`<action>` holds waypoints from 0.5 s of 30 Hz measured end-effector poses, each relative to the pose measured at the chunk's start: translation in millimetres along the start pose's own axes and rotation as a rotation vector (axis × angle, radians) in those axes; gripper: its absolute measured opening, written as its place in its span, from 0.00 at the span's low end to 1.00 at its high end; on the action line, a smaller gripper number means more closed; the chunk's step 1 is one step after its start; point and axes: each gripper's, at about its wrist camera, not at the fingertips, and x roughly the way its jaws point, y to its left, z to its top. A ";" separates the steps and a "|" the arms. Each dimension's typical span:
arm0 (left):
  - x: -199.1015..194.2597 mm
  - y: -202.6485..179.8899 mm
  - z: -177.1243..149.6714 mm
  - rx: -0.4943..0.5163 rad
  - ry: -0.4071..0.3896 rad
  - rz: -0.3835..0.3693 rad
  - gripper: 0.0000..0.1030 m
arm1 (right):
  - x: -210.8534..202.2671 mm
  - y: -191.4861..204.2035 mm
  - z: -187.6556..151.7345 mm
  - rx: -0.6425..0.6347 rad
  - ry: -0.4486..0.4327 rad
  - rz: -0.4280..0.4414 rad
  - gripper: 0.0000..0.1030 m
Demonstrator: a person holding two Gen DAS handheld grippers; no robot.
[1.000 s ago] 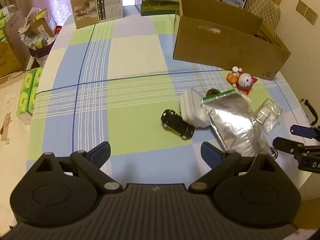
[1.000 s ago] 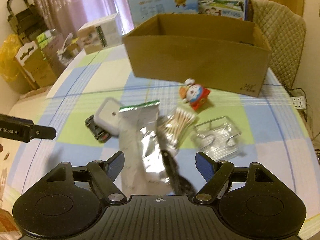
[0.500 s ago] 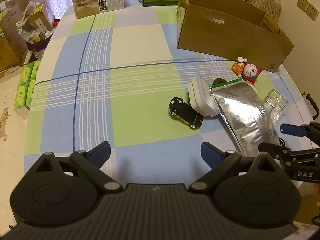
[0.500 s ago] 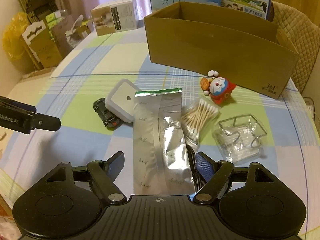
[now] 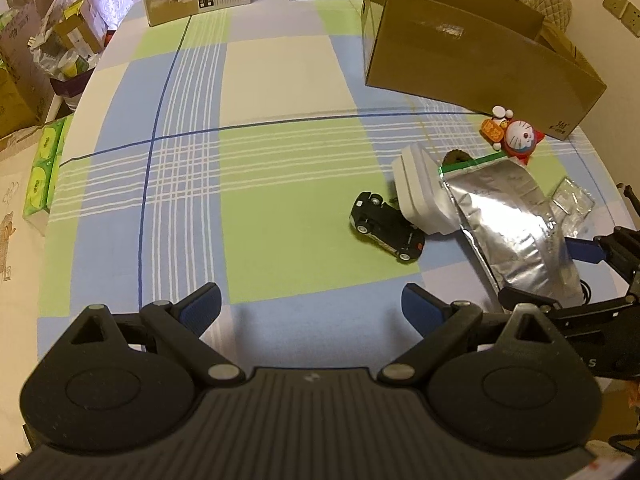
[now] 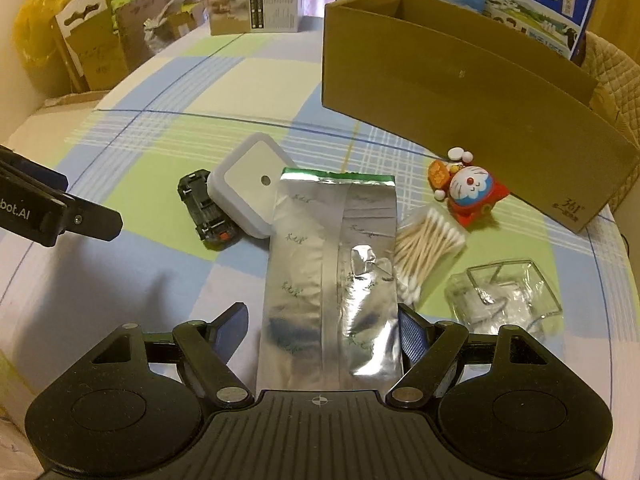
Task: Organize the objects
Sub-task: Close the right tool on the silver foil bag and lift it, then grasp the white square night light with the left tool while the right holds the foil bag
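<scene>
Right wrist view puts my right tongs [image 6: 320, 334] spread wide over the near end of the foil pouch [image 6: 328, 276], a finger on either side; whether the pads touch it I cannot tell; the pouch lies flat on the checked tablecloth [image 6: 168, 92], its top edge against the white square box [image 6: 250, 190] that leans on the black toy car [image 6: 206, 212]; cotton swabs [image 6: 430, 242] lie just beside it, the cardboard box [image 6: 460, 92] beyond; my left tongs [image 5: 311, 308] stand apart over bare cloth, holding nothing.
</scene>
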 end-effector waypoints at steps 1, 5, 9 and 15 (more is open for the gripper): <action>1.8 0.0 0.3 0.000 0.003 -0.001 0.92 | 1.7 -0.2 0.3 -0.005 -0.001 -0.004 0.73; 7.0 -1.4 1.0 0.001 0.012 0.001 0.92 | 2.5 -0.8 2.6 -0.044 -0.030 -0.008 0.53; 11.2 -3.5 0.9 0.004 0.019 0.002 0.92 | -1.3 -7.7 5.4 -0.038 -0.055 0.027 0.25; 16.5 -9.5 2.6 0.031 0.014 -0.009 0.92 | -14.3 -12.6 10.3 -0.009 -0.101 0.078 0.10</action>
